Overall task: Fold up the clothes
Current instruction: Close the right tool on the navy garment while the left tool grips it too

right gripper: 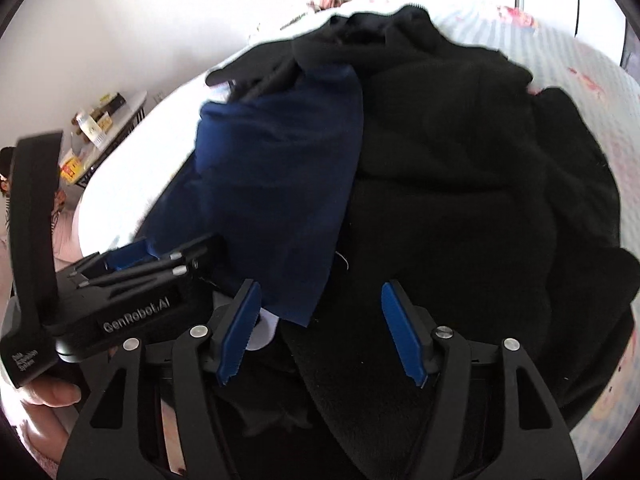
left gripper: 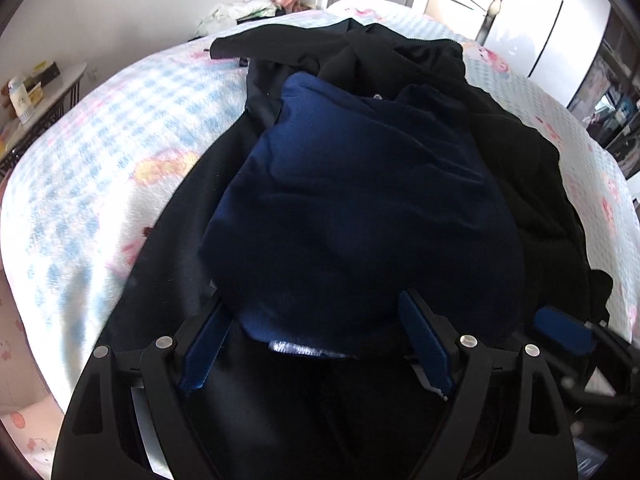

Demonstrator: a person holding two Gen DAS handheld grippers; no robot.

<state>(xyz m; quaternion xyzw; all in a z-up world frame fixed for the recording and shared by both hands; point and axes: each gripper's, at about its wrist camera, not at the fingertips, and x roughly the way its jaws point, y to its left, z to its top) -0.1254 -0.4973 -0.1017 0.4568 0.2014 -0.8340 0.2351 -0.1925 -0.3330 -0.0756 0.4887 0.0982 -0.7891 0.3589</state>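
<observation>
**Navy garment on a dark pile, both grippers spread**

Clothes sit heaped on the bed in front of you. Your left gripper has its blue-padded fingers spread wide, and the near hem of the navy garment droops between them; the cloth covers the tip of the left-hand finger, so you cannot tell whether either pad touches it, but nothing is pinched. That navy piece lies on top of the black clothing, which spreads out to the far and right side of the bed. A pale tag or label shows at the navy hem, too blurred to read.

Your right gripper is likewise released, its fingers apart over the black clothing, gripping nothing. From the right wrist view the navy garment lies to the left, its near corner hanging down just beside the left-hand finger. The black folds are so dark that you cannot separate one garment from another. Your left gripper appears at the left edge there, partly cut off, with a fingertip of your hand below it. A side table stands far left, its contents small and unclear.
</observation>
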